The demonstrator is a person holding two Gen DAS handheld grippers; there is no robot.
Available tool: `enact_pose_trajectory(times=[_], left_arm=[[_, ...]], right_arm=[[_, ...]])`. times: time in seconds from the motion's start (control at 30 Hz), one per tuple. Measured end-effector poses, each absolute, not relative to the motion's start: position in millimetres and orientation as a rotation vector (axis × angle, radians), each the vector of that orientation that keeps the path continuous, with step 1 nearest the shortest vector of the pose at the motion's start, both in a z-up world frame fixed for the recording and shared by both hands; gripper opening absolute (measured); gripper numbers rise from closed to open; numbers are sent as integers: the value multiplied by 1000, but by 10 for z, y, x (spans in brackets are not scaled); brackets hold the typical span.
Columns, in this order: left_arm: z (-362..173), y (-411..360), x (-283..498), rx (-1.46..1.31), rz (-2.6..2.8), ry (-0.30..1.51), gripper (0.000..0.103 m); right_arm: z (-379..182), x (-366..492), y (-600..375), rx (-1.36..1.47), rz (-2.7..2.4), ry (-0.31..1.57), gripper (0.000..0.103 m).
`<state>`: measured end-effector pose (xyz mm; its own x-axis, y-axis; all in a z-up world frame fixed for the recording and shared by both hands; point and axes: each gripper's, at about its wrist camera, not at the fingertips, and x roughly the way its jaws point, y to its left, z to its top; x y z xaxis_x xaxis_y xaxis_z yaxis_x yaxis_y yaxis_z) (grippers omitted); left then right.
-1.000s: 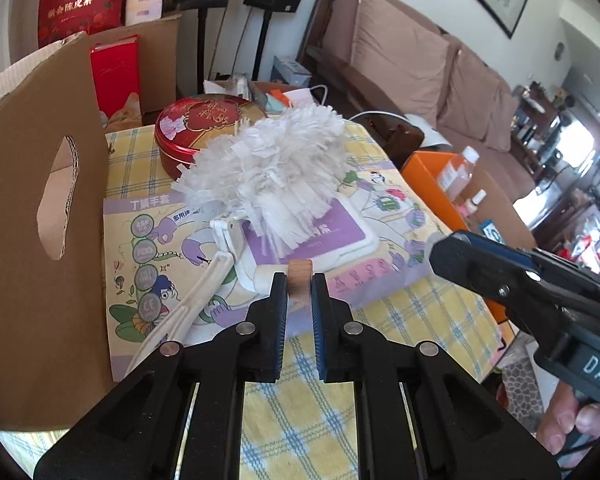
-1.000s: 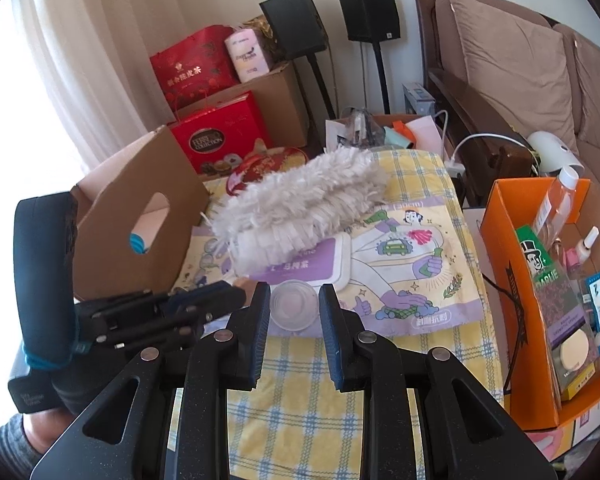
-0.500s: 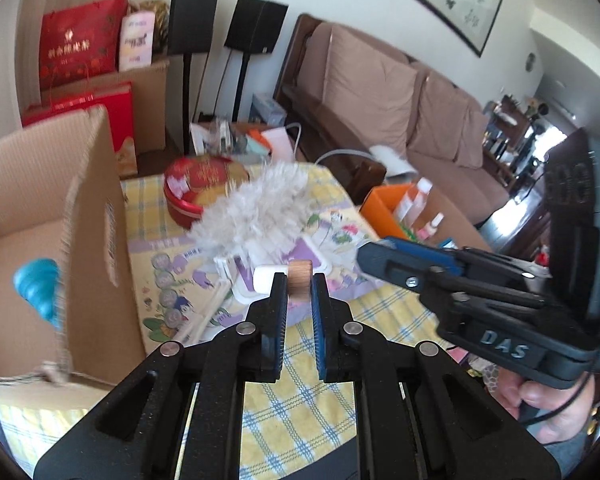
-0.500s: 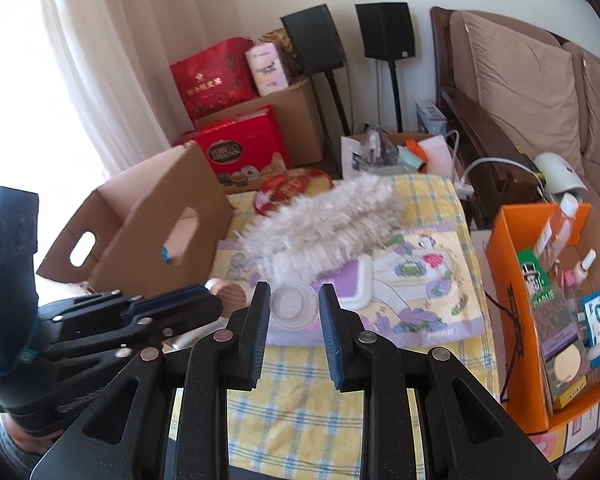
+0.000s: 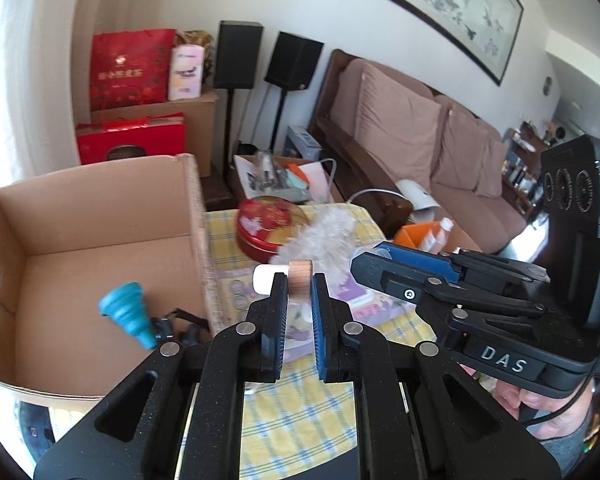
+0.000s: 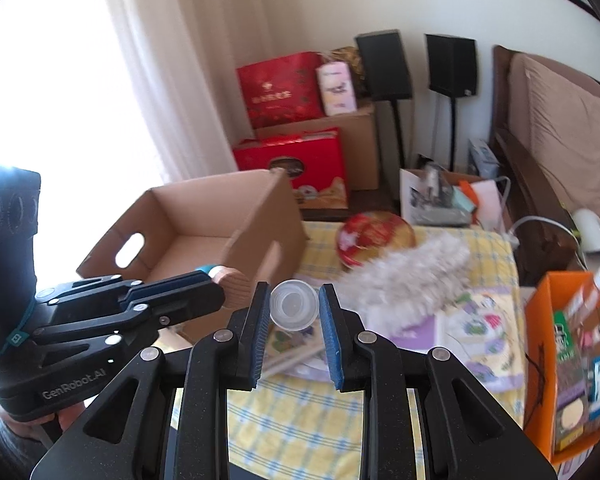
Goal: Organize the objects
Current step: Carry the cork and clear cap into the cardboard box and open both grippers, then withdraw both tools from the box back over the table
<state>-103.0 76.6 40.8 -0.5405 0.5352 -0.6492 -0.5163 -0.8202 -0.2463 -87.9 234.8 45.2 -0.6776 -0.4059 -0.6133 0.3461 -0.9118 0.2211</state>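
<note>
The left gripper (image 5: pixel 299 285) is pinched nearly shut on a small item with a wooden disc (image 5: pixel 300 280) and a white stub (image 5: pixel 265 275). The disc stands on edge between the pads; the item's long axis runs across the jaws, the white end pointing toward nine o'clock in the left wrist view. The right gripper (image 6: pixel 295 305) is closed on a clear plastic cap (image 6: pixel 294 303), its round open face turned toward the camera, so its axis runs along the fingers.

Both items hang above the yellow checked tablecloth (image 5: pixel 300 420), close together; in the right wrist view the wooden disc (image 6: pixel 236 290) shows at nine o'clock of the cap.

Against a second ago, both grippers sit higher and have swung toward the cardboard box (image 5: pixel 100 236), whose inside now lies open to view at nine o'clock in the left view, with a teal ribbed piece (image 5: pixel 126 312) and a dark strap (image 5: pixel 180 322) on its floor. The grips are unchanged. The white duster (image 6: pixel 404 276) and red tin (image 6: pixel 374 236) have dropped farther off at one o'clock.

Both frames are motion-blurred. The left gripper's body hides most of the held item in the right view, and the orange box (image 6: pixel 540 320) at three o'clock is cut by the edge. What the wooden item is cannot be made out.
</note>
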Motion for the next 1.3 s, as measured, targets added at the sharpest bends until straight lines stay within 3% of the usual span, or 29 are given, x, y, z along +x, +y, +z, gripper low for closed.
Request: enact_pose_trajectory(times=[0.5, 0.93, 1.0, 1.17, 1.3], left_arm=[[461, 193, -1156, -998, 2457, -57, 11], [84, -53, -1349, -1173, 2381, -113, 10], [38, -89, -1363, -1193, 2364, -139, 13], [32, -189, -1396, -1204, 2355, -195, 34], [79, -245, -1405, -1188, 2384, -213, 42]], right_arm=[[470, -1041, 1761, 951, -2494, -77, 24], [273, -1186, 1375, 1004, -2383, -101, 25], [248, -1190, 1362, 1013, -2376, -110, 25], [232, -1214, 1399, 1023, -2365, -148, 25], [236, -1206, 1391, 1021, -2364, -141, 26]])
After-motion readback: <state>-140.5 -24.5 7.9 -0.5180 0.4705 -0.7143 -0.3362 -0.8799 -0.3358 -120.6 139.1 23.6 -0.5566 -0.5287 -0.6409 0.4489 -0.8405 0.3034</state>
